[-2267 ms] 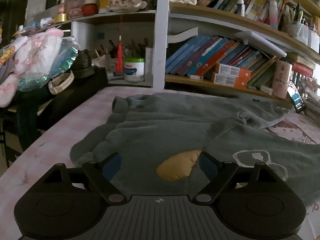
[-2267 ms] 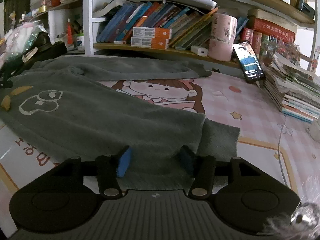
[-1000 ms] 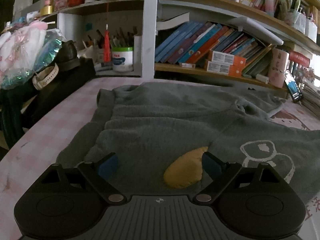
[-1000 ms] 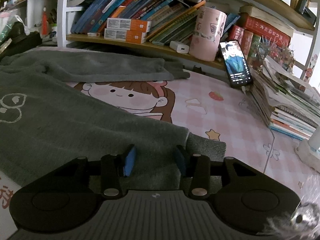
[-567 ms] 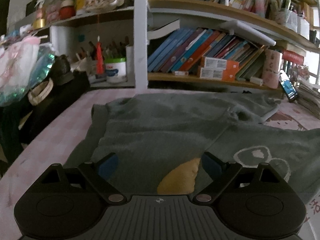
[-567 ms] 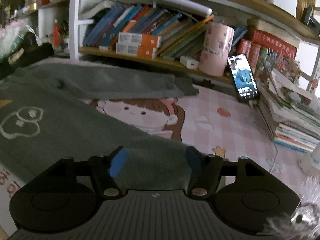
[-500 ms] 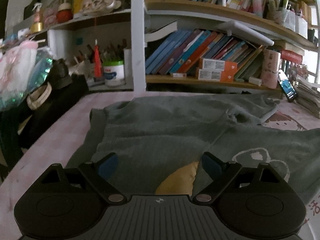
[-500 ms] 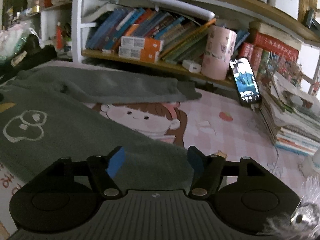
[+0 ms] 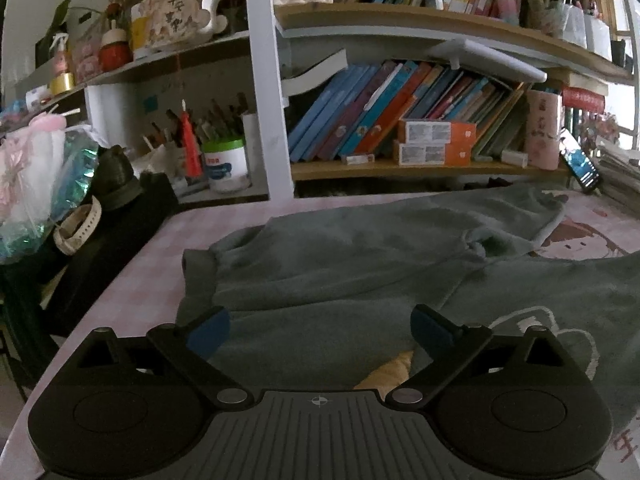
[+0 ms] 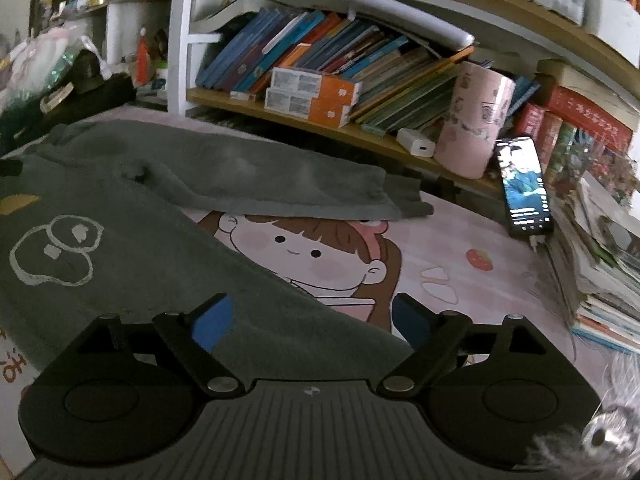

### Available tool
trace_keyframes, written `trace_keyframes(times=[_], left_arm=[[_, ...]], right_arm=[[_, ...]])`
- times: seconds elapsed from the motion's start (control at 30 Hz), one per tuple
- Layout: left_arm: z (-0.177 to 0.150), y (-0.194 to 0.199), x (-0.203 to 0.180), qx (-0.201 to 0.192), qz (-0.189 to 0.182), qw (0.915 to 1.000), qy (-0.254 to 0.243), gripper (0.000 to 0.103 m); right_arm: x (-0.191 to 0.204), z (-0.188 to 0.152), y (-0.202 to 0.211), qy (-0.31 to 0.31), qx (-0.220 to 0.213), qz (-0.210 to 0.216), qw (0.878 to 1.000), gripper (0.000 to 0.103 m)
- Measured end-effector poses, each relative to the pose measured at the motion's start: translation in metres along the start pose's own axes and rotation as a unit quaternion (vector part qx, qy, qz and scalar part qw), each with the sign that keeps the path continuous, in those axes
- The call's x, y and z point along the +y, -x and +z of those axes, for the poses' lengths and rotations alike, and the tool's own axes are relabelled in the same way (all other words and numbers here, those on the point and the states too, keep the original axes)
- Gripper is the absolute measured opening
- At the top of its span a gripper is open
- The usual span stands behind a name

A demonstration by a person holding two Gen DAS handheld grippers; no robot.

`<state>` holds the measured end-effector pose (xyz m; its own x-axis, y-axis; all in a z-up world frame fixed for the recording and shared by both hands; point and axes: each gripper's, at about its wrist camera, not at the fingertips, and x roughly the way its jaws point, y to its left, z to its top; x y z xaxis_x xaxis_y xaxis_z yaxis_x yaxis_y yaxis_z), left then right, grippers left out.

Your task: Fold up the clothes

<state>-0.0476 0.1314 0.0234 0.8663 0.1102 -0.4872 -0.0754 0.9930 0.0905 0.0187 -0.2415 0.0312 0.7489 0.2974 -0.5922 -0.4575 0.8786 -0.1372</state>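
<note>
Two hand-held grippers are seen above one grey-green fleece garment point(image 9: 340, 276), which is spread flat on the worktop point(image 10: 472, 248) under a pink cartoon-printed mat. The left hand-held gripper point(image 9: 320, 330) is held over the garment's near edge with its jaws spread wide; they have just been opening a little further, and nothing is pinched between the blue pads point(image 9: 208, 330), although cloth lies below the gap. A yellow patch point(image 9: 390, 372) on the garment is partly visible just inside the right-hand finger of that gripper, and a white outlined motif point(image 9: 540, 324) is printed on the garment beside it.

The right hand-held gripper point(image 10: 310, 320) is held over the other end of the garment, where one pant leg reaches toward the camera. Its jaws have just been opening and now stand spread, with the leg's end lying between and beneath them, untouched by the pads point(image 10: 212, 324). The second leg point(image 10: 248, 176) is laid across the garment's far side, its cuff resting on the mat just above the printed cartoon face point(image 10: 304, 248).

Beyond the garment, a bookshelf point(image 9: 400, 168) full of leaning books is seen at the back of the worktop. A pink cylinder point(image 10: 472, 120) and a lit phone point(image 10: 524, 184) are propped behind the garment's far leg, and a stack of books point(image 10: 600, 280) is piled off to the side of the cartoon face.
</note>
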Motion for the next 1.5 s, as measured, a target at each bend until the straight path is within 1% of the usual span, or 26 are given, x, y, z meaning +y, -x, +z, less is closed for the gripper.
trace_keyframes(times=[0.2,0.37,0.63,0.83,1.03,1.17,1.33,1.5], left_arm=[[0.002,-0.011,-0.002,0.008,0.001,0.9999,-0.011,0.100],[0.007,-0.020,-0.001,0.006,-0.003,0.9998,-0.018,0.100],[0.018,-0.037,0.005,0.010,0.002,0.9995,-0.031,0.100],[0.026,-0.053,0.009,0.017,0.008,0.9989,-0.042,0.100],[0.033,-0.072,0.015,0.024,0.011,0.9976,-0.065,0.100],[0.039,-0.084,0.021,0.024,0.003,0.9968,-0.075,0.100],[0.048,-0.105,0.033,0.029,-0.002,0.9981,-0.054,0.100],[0.056,-0.128,0.044,0.042,-0.006,0.9988,-0.025,0.100]], right_arm=[[0.009,0.010,-0.017,0.019,0.009,0.013,1.000,0.089],[0.015,0.022,-0.031,0.042,0.015,0.021,0.999,0.089],[0.015,0.046,-0.058,0.067,0.024,0.036,0.997,0.089],[0.005,0.062,-0.080,0.061,0.033,0.043,0.997,0.089],[-0.011,0.079,-0.104,0.072,0.043,0.028,0.996,0.089],[-0.026,0.094,-0.118,0.069,0.042,0.029,0.996,0.089],[-0.046,0.114,-0.147,0.049,0.040,0.029,0.998,0.089],[-0.061,0.130,-0.186,0.019,0.054,0.026,0.998,0.089]])
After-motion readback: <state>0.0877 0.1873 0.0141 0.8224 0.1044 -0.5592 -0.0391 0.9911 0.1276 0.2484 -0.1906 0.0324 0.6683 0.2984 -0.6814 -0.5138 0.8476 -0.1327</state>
